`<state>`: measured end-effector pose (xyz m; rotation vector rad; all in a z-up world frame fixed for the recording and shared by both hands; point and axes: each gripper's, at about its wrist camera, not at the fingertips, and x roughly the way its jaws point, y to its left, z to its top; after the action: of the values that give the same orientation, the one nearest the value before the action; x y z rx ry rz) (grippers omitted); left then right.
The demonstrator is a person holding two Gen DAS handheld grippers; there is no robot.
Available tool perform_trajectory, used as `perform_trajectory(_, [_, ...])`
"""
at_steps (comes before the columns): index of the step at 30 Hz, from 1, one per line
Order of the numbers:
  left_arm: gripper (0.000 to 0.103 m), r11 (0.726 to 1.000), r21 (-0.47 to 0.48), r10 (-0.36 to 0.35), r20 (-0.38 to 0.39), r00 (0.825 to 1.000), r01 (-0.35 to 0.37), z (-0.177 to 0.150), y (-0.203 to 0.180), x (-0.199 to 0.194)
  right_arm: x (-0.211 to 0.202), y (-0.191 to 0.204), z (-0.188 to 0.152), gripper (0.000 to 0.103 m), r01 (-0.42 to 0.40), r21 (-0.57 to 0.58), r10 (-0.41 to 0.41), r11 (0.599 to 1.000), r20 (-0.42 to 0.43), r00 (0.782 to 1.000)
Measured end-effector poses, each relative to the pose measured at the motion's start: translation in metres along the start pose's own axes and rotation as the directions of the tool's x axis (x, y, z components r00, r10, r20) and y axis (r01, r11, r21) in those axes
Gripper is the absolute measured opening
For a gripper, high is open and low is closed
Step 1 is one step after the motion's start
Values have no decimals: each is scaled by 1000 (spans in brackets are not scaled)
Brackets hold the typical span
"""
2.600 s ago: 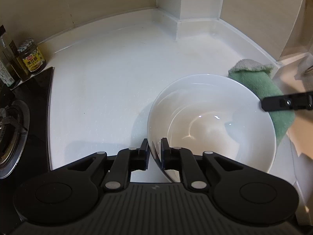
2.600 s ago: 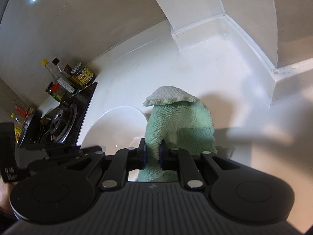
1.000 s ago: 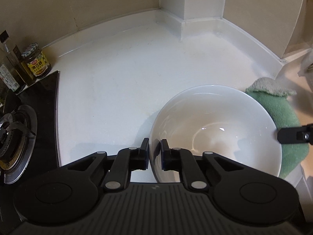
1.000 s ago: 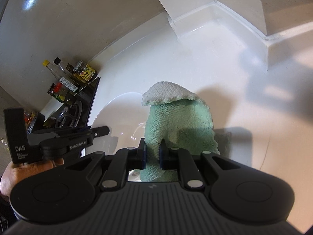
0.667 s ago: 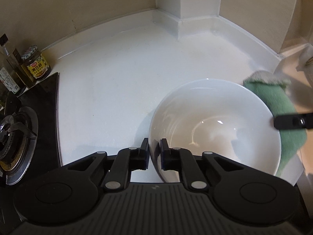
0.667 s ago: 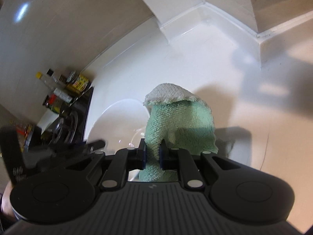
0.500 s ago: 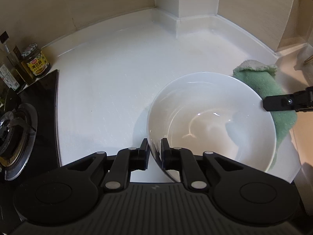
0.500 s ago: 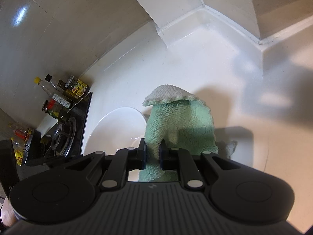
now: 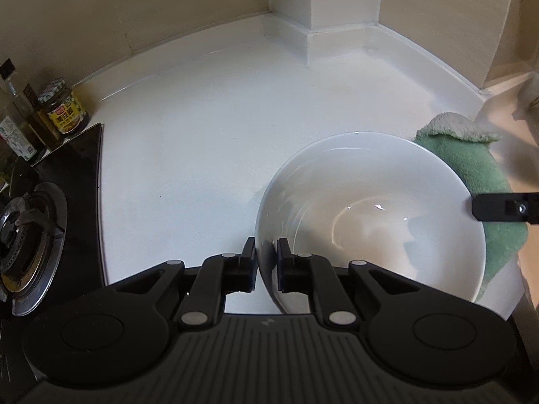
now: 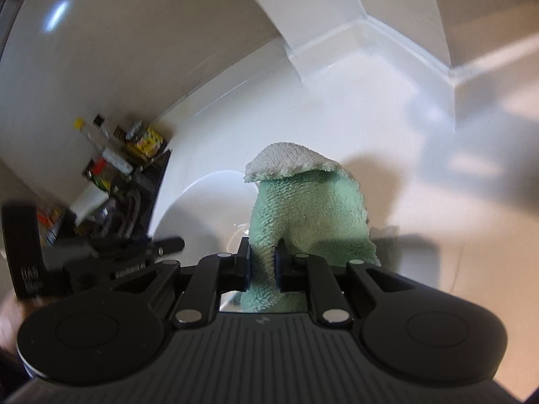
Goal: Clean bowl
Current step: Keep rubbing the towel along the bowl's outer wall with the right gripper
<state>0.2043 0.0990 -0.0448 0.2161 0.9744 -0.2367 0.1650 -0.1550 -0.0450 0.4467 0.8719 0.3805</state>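
1. Kitchen corner: glossy white countertop [image 9: 202, 141] w/ raised white upstand and beige wall tiles. Landmark = the wide, smooth white ceramic bowl [image 9: 370, 215], which sits on the counter at its near right part.
2. Left of the bowl, well apart: black glass hob w/ a metal gas burner [image 9: 23, 245]. Beyond the hob, at the wall: a glass jar w/ yellow label [image 9: 64, 111] and dark bottles [image 9: 23, 118].
3. Left gripper [image 9: 266, 262]: fingers closed onto the bowl's near rim, one inside, one outside, so pinching the wall and steadying it.
4. Right gripper [image 10: 262, 262]: fingers pressed onto a fluffy green terry cloth [image 10: 310, 208] w/ a pale whitish folded top; cloth stands up between them. From the left wrist view the cloth [image 9: 471, 165] lies at the bowl's far right rim, outside it, touching or just beside; can't tell which.
5. Progress, my read: mid-wipe. Inside looks glossy w/ faint streaks and sheen, no visible food residue; whether it's wet can't be told. Left: prob. a pass over the inner wall and bottom, then release both.
6. Materials: bowl hard, slick, round, deep-sided, so prone to slip in a rim pinch. Cloth soft, thick, floppy, absorbent-looking.
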Motion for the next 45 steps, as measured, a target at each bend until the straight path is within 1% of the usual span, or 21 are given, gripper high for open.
perform_trajectory(2, [9,1000,11,-13,5,1000,13,-2,0,-1,-4,12,-5,11,38,-66,-38,997,0,999])
perform_trajectory(3, [9,1000,14,-18,8,1000,18,-3,0,-2,-6,16,-6,11,51,-81,-51,995,0,999])
perform_trajectory(6, [9,999,35,-31,9,999,31,-6,0,-5,-4,16,0,11,63,-59,-63,996,-1,998])
perform_trajectory(10, [13,997,48,-61,4,998,61,-10,1,-8,0,15,15,11,81,-33,-80,996,29,996])
perform_trajectory(15, [13,995,55,-84,8,996,83,-9,2,-7,3,19,13,11,120,-7,-119,993,63,991])
perform_trajectory(17, [13,994,41,-103,13,995,102,-8,6,-7,2,22,8,11,138,-2,-138,990,76,988])
perform_trajectory(19, [11,993,28,-115,14,993,114,-6,8,-6,1,27,0,11,163,-24,-160,986,86,983])
perform_trajectory(21, [10,992,30,-127,20,992,126,-6,11,-5,-1,33,-8,11,184,-40,-179,982,92,979])
perform_trajectory(24, [8,989,42,-142,28,989,141,-6,15,-4,-9,40,-25,11,207,-28,-203,978,103,974])
perform_trajectory(27, [8,986,70,-153,48,987,150,-10,15,-5,-15,44,-38,11,211,-15,-208,977,112,972])
perform_trajectory(29, [8,984,66,-166,53,985,163,-11,16,-5,-21,46,-49,11,205,8,-205,979,122,971])
perform_trajectory(32, [8,984,57,-174,46,984,171,-12,16,-7,-24,46,-52,11,194,11,-194,981,118,974])
perform_trajectory(36, [8,986,55,-161,47,986,159,-11,15,-8,-18,42,-34,11,190,-12,-187,982,110,976])
perform_trajectory(39, [7,991,48,-131,47,990,129,-9,11,-7,-10,37,-11,11,172,-56,-166,984,98,981])
perform_trajectory(41, [7,993,17,-116,51,992,115,-9,9,-6,-4,34,4,11,148,-88,-141,985,81,987])
perform_trajectory(45, [7,994,-58,-84,55,995,88,-8,5,-5,9,32,21,11,107,-151,-100,983,49,994])
